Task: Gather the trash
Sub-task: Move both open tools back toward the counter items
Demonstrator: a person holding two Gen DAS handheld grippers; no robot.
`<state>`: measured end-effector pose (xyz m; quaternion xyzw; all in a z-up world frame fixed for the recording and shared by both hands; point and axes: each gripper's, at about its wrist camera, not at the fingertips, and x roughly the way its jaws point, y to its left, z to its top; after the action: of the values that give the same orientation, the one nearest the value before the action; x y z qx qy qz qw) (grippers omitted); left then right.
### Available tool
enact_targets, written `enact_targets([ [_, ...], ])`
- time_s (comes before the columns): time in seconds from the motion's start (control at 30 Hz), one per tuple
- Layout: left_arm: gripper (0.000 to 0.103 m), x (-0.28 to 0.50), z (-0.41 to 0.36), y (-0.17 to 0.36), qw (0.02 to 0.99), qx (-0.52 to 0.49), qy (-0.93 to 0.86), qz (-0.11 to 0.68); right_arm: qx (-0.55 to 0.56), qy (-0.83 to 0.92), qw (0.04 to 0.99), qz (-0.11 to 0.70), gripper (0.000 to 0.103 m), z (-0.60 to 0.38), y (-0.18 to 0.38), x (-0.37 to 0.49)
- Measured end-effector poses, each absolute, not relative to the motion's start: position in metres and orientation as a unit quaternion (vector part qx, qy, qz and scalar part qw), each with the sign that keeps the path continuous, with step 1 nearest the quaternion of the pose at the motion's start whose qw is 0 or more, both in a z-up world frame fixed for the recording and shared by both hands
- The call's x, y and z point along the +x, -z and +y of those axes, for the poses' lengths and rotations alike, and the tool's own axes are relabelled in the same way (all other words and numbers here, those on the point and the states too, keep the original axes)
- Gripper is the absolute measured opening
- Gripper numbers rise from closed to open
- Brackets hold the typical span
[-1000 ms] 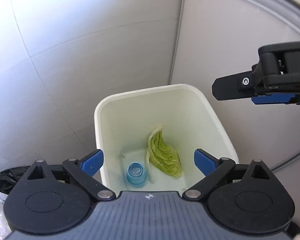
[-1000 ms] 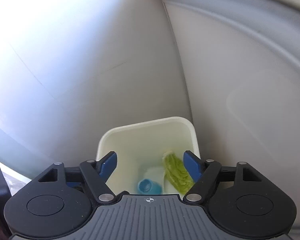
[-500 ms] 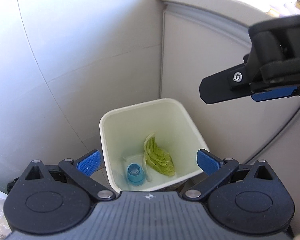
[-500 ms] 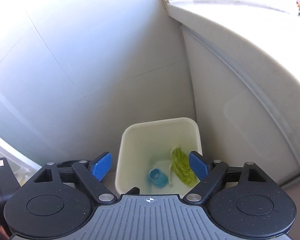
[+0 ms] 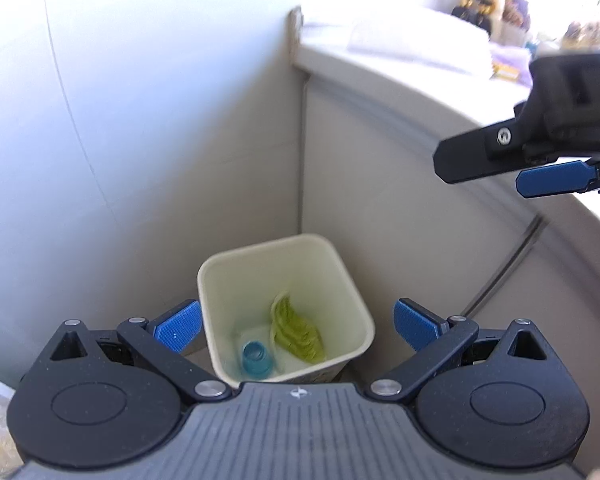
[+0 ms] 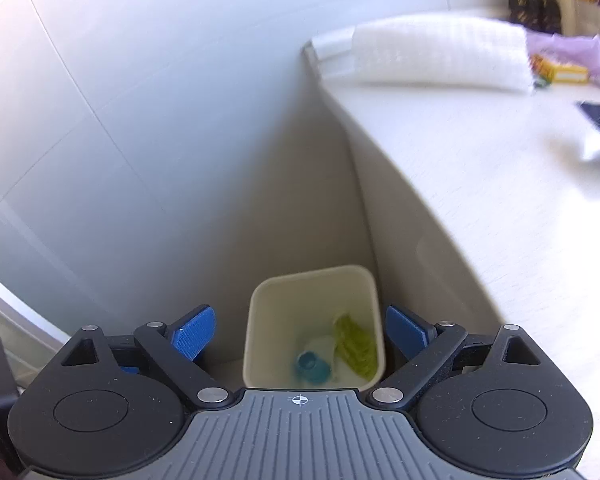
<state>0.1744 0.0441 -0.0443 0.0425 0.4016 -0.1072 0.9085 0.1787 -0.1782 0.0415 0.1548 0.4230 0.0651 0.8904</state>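
The left gripper (image 5: 296, 326) hangs with its blue pads spread wide and nothing between them, high over a cream waste bin (image 5: 342, 276) that stands on the floor in the corner where the wall meets the counter's side. The right gripper (image 6: 300, 332) is likewise splayed and empty above the same bin (image 6: 268, 320); in the left wrist view it (image 5: 556, 178) shows at two o'clock. In the bin lie a blue bottle cap (image 5: 255, 365) at seven o'clock and a green lettuce leaf (image 5: 298, 332) leaning just beside it at four o'clock. On the white counter (image 6: 480, 152), at one o'clock, sit a white padded sheet (image 6: 440, 54) and a purple plastic bag (image 6: 572, 54), blurred.
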Motion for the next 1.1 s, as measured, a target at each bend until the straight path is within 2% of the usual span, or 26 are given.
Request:
enact_targets([
  [0.17,0.103,0.180,0.032,0.023,0.914,0.044,0.132,0.381,0.134,-0.039,0.907,0.398,0.098,-0.203,-0.054,0.173],
  [0.4,0.103,0.203,0.004,0.008,0.922,0.053,0.167,0.346,0.106,0.002,0.923,0.370,0.099,-0.249,-0.058,0.174],
  [0.63,0.103,0.234,-0.028,-0.009,0.929,0.088,0.190,0.304,0.033,0.039,0.936,0.348,0.102,-0.308,-0.061,0.174],
  [0.9,0.103,0.292,-0.056,-0.012,0.936,0.096,0.198,0.273,0.023,0.079,0.937,0.339,0.102,-0.373,-0.050,0.188],
  [1.1,0.103,0.323,-0.088,-0.017,0.935,0.141,0.229,0.232,0.031,0.102,0.937,0.332,0.102,-0.408,-0.049,0.212],
])
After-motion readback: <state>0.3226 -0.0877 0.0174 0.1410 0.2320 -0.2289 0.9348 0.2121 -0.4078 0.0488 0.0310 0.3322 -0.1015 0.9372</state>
